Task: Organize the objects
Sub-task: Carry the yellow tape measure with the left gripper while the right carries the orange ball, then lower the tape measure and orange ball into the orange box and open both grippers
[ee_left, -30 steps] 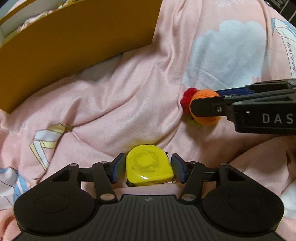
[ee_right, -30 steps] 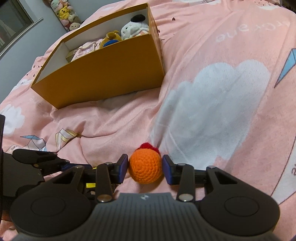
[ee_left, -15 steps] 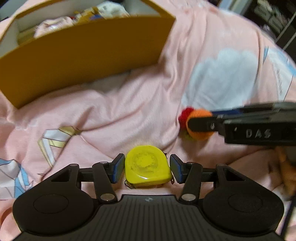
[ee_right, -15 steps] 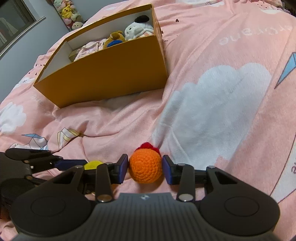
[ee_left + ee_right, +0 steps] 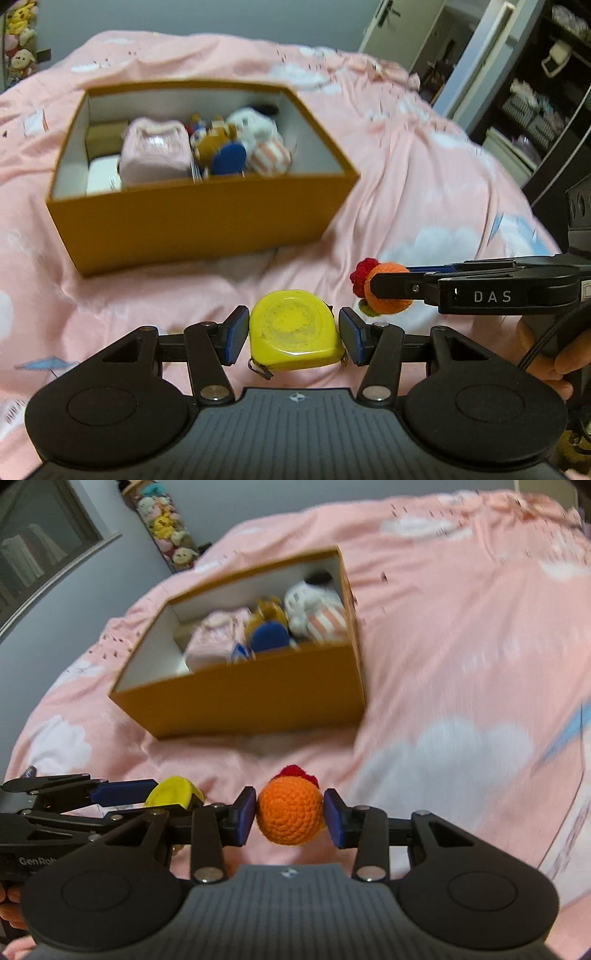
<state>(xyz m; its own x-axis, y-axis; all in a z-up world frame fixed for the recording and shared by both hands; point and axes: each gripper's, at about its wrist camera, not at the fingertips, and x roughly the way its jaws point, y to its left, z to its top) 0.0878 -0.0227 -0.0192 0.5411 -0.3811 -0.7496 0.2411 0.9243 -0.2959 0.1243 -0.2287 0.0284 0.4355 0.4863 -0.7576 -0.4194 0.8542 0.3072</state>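
Observation:
My left gripper [image 5: 293, 334] is shut on a yellow tape measure [image 5: 293, 328] and holds it above the pink bedspread. My right gripper [image 5: 290, 814] is shut on an orange crocheted ball [image 5: 290, 812] with a red tuft. Each gripper shows in the other's view: the right one with the ball [image 5: 388, 291] at the right, the left one with the tape measure [image 5: 173, 797] at the left. An open orange cardboard box [image 5: 199, 225] stands ahead of both grippers, also in the right wrist view [image 5: 258, 698]. It holds plush toys and a pink bundle.
The pink bedspread [image 5: 406, 177] with cloud prints lies under everything. A door and dark shelves [image 5: 535, 92] stand at the far right. A column of plush toys [image 5: 166, 528] stands by the grey wall at the far left.
Both grippers have risen from the bedspread with their objects. The views now look down into the open box, which sits lower and farther in frame.

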